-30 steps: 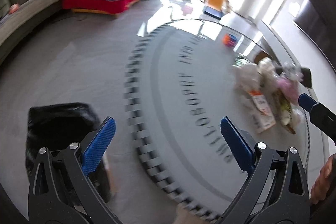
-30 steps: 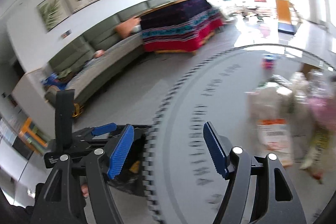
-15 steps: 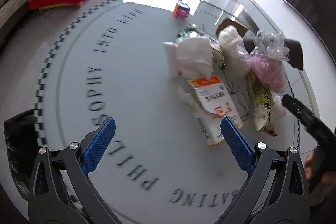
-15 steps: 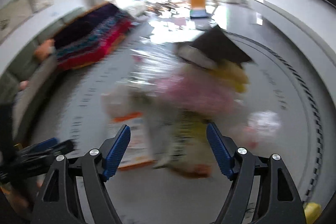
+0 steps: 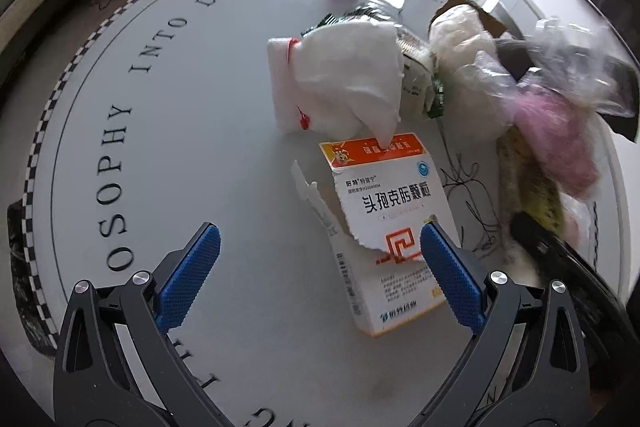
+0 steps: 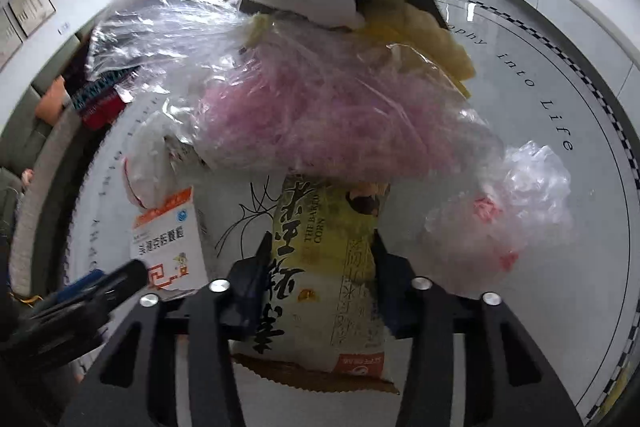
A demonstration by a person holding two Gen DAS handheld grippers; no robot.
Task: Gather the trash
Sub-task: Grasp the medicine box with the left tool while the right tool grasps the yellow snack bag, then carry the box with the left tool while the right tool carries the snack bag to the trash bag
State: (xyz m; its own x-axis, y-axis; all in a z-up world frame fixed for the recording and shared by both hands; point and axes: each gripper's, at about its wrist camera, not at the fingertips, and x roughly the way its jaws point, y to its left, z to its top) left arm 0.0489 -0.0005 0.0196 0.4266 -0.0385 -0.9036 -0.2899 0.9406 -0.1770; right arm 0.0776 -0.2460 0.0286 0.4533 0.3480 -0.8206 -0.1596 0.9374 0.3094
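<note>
While the right gripper [image 6: 320, 277] closes its fingers round a yellow corn bag [image 6: 320, 267] lying on the counter [image 5: 200, 155] under a clear bag [image 6: 320, 107] of pink stuff, the left gripper [image 5: 320, 267] hangs w/ fingers spread over a torn box [image 5: 384, 227], nothing pinched.

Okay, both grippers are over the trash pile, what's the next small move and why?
Probably finish closing the right gripper on the yellow corn bag, then lift. Its fingers are closing with the bag already between them, while the left gripper hangs open above the torn medicine box, gripping nothing.
</note>
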